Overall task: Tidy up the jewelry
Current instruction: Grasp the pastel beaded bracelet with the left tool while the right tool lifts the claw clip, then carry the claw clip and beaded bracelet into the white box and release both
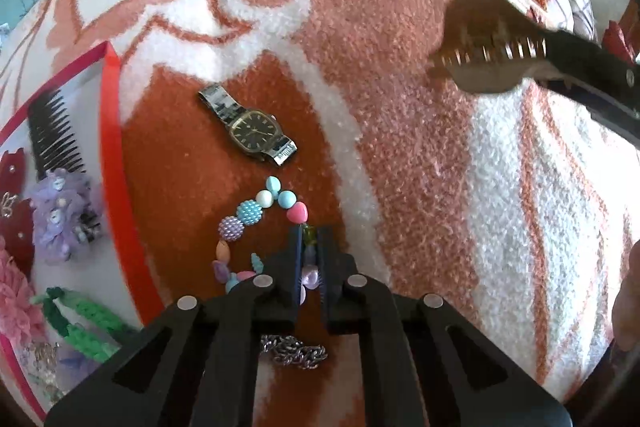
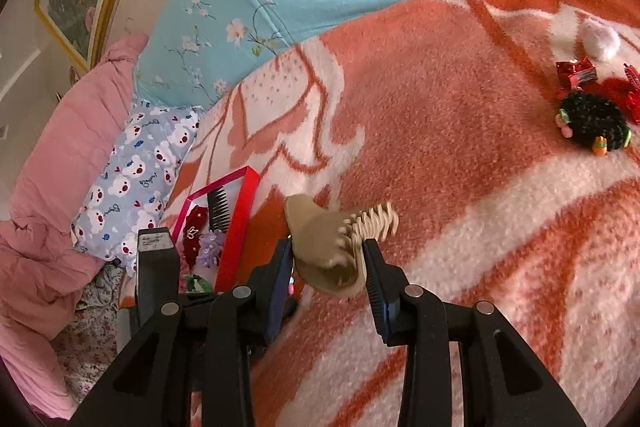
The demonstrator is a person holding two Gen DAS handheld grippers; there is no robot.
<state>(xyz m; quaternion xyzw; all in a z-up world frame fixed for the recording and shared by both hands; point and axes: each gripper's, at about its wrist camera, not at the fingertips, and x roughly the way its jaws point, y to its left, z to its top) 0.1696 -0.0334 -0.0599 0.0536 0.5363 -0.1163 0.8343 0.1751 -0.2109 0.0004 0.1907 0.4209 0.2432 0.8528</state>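
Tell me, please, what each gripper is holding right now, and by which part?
The left gripper pinches the beaded bracelet on its near strand. The right gripper clamps the beige hair claw clip across its body, teeth pointing away.

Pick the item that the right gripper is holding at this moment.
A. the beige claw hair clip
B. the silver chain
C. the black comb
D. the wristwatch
A: the right gripper is closed around the beige claw hair clip, its teeth sticking out past the fingers, while the wristwatch lies on the blanket and the black comb sits in the red box.
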